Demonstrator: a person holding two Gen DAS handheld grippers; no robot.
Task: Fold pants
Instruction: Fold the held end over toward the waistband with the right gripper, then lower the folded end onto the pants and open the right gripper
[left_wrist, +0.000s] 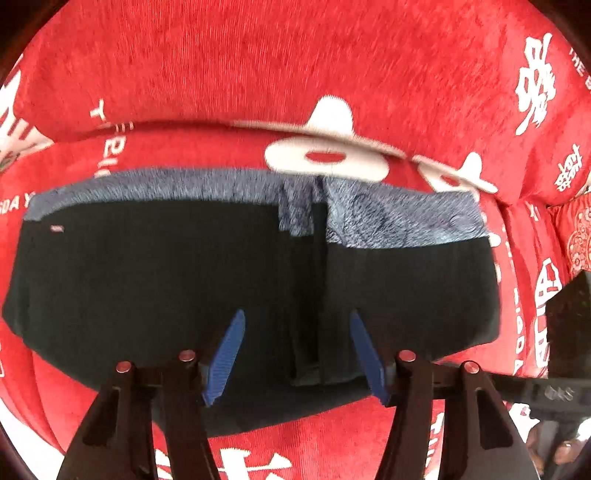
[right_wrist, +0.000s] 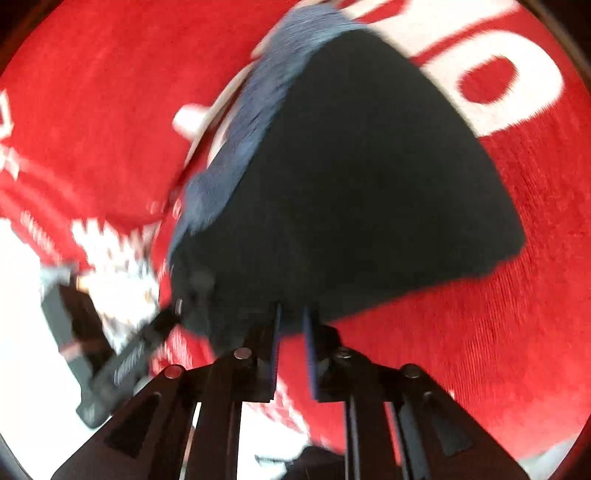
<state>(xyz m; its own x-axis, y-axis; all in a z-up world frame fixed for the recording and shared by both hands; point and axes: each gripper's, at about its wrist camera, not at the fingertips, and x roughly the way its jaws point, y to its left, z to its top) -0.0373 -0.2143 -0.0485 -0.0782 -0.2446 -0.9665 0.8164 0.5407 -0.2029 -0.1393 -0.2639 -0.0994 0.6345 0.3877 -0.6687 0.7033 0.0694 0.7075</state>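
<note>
Black pants (left_wrist: 166, 280) lie folded on a red blanket, a blue-grey fleece lining (left_wrist: 399, 218) showing along their far edge. My left gripper (left_wrist: 297, 314) hangs over the near half of the pants, its blue pads (left_wrist: 229, 350) wide apart and gripping nothing. In the blurred right wrist view the pants (right_wrist: 362, 177) form a dark wedge with the lining (right_wrist: 255, 110) on the left. My right gripper (right_wrist: 292, 308) sits at the near edge of the pants, its jaws a narrow gap apart with red cloth showing between them.
The red blanket (left_wrist: 258, 66) with white characters covers the whole surface and bunches into a ridge behind the pants. The other gripper's black body (right_wrist: 110, 362) lies at the lower left of the right wrist view. A hand (left_wrist: 550, 446) shows at the left wrist view's bottom right.
</note>
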